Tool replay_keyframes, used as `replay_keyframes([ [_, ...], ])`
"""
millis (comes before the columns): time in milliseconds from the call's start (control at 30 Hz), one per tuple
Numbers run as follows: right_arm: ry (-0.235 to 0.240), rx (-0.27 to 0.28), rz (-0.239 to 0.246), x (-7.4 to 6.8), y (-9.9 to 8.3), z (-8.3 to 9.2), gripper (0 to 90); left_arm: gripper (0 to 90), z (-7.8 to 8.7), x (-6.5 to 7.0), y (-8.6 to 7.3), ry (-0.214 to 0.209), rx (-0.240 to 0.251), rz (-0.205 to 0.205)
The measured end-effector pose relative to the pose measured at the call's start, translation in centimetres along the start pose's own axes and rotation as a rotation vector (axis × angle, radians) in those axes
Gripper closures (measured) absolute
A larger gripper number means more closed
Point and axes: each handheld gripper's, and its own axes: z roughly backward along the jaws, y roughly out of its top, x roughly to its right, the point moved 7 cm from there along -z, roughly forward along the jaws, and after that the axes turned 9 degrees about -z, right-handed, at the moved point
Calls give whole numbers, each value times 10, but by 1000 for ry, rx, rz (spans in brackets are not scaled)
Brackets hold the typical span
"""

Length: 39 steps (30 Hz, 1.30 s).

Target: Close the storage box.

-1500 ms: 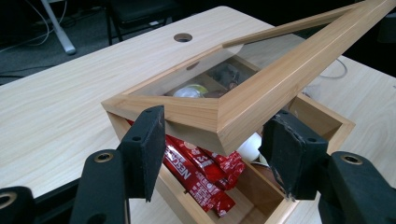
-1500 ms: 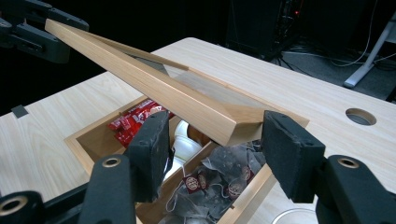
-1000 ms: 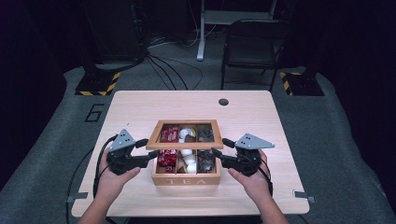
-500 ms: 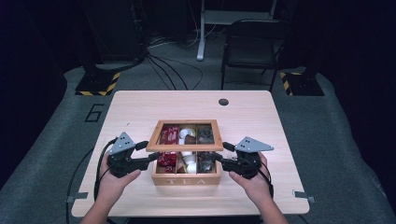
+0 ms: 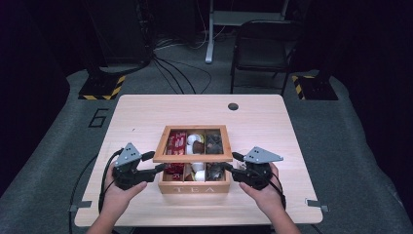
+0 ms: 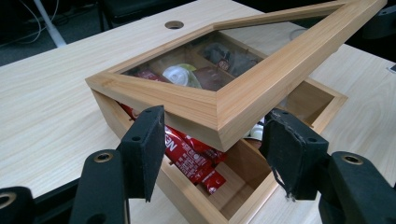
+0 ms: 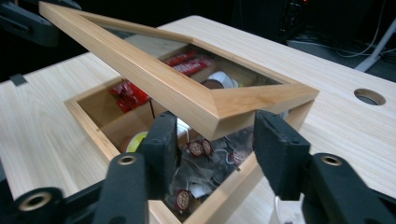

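High view: we see the wooden tea box [image 5: 195,184] sitting toward the near edge of the worktop [image 5: 146,114], midway between its left and right edges, with its glass-paned lid [image 5: 192,157] raised at the front and tilted over the compartments. Our left claw [image 5: 155,163] meets the lid's near left corner and our right claw [image 5: 228,162] meets its near right corner, each held in a hand [image 5: 117,195] coming up from the near edge. From here we cannot tell how tightly either one bears on the wood. A round hole [image 5: 233,106] sits near the worktop's far edge.

Left gripper view: our left claw [image 6: 212,144] stands spread, its two black pads on either side of the lid's corner [image 6: 219,116] and not clearly touching it (the corner juts between them). Beneath the raised frame we see red sachets [image 6: 191,156] lying in the box's open compartment.

Right gripper view: our right claw [image 7: 215,144] has just been closing in, and the lid's other near corner [image 7: 219,112] sits between its pads, with small gaps still showing, so it is parted and not pinching. Under the lid we see round-topped pods [image 7: 198,148] in clear wrappers in the nearest compartment, red sachets [image 7: 128,95] farther across.
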Motion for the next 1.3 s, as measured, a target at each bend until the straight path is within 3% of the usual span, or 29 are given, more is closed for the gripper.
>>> replay_keyframes([
  [533, -13, -12, 32, -2, -14, -1, 518, 404, -3, 6, -15, 4, 26, 29],
  [667, -17, -18, 38, -3, -16, -2, 519, 405, -4, 7, -18, 9, 34, 18],
  [733, -17, -15, 35, -3, -18, -2, 519, 423, -4, 7, -20, 14, 20, -2],
  [1300, -17, -29, 8, -4, -34, -6, 522, 430, -8, 13, -35, 18, 8, 3],
])
